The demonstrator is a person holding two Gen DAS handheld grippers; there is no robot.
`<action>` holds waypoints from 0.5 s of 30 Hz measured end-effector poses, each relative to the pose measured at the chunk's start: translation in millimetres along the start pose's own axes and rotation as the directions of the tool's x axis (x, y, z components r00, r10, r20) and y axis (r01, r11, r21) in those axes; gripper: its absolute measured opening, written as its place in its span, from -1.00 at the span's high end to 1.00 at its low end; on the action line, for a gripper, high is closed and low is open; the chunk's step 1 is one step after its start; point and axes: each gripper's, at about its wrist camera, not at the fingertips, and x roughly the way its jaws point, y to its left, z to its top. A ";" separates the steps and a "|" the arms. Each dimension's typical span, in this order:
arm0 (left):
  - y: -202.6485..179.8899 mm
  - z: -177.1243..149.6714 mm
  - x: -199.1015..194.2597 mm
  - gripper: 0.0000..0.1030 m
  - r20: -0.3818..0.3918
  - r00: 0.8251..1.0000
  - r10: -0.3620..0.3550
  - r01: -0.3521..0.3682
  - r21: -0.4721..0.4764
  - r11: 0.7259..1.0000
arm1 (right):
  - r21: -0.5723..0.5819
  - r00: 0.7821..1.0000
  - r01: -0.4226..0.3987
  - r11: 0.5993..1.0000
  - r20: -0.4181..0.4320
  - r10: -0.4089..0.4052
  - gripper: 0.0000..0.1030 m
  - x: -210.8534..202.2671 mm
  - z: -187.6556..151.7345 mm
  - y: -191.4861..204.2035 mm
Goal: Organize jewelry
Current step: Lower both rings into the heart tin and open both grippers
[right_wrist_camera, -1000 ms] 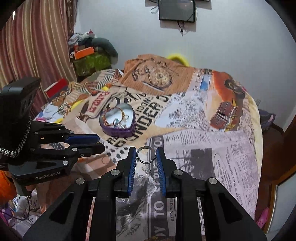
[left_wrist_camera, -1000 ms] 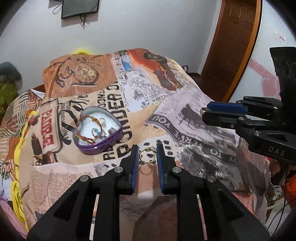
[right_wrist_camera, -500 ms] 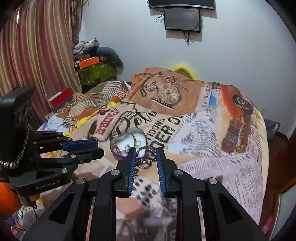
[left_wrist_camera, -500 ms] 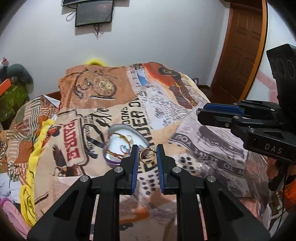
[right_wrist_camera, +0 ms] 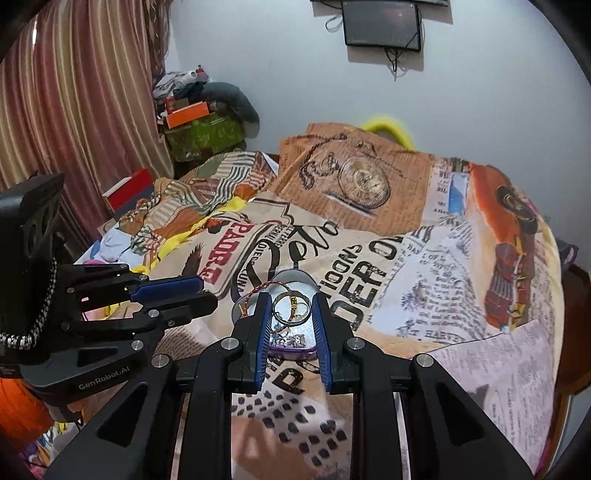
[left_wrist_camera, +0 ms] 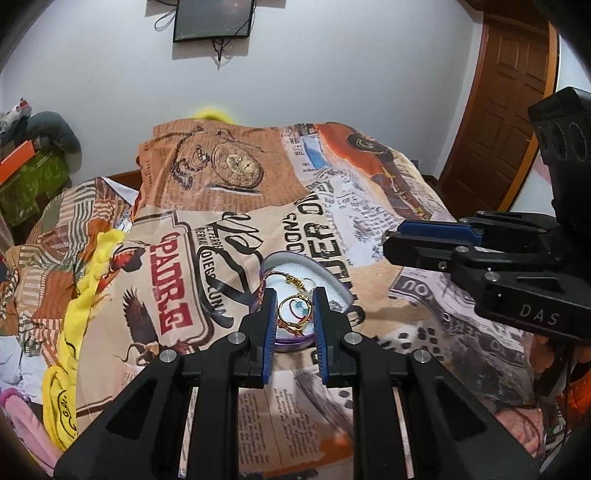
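Note:
My left gripper (left_wrist_camera: 294, 312) is shut on a gold ring (left_wrist_camera: 294, 309) and holds it just above a purple heart-shaped jewelry tin (left_wrist_camera: 295, 267) on the bed. The tin holds gold chains and other small pieces. My right gripper (right_wrist_camera: 291, 310) is shut on a silver ring (right_wrist_camera: 291, 307) and holds it above the same tin (right_wrist_camera: 291, 350). In the left wrist view the right gripper (left_wrist_camera: 413, 240) reaches in from the right. In the right wrist view the left gripper (right_wrist_camera: 177, 291) reaches in from the left.
A newspaper-print bedspread (left_wrist_camera: 369, 206) covers the bed. A yellow cloth (left_wrist_camera: 85, 295) lies at the bed's left edge. Boxes and clothes (right_wrist_camera: 199, 122) are stacked by a striped curtain (right_wrist_camera: 74, 92). A wooden door (left_wrist_camera: 506, 110) stands at the right, a screen (right_wrist_camera: 382, 22) on the wall.
Both grippers have moved with their rings toward the tin and now hold them over it. The views have tilted up toward the wall.

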 end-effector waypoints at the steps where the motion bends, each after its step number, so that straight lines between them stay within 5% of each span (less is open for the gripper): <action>1: 2.3 0.1 5.2 0.65 -0.009 1.000 -0.003 0.002 -0.003 1.000 | 0.005 1.000 -0.004 1.000 -0.011 0.004 0.61 5.1 0.9 -1.3; 15: 16.0 -1.5 54.6 0.65 -0.094 0.995 -0.022 0.022 -0.004 1.000 | -0.001 0.986 -0.004 1.000 -0.164 0.004 0.61 66.1 4.0 -10.0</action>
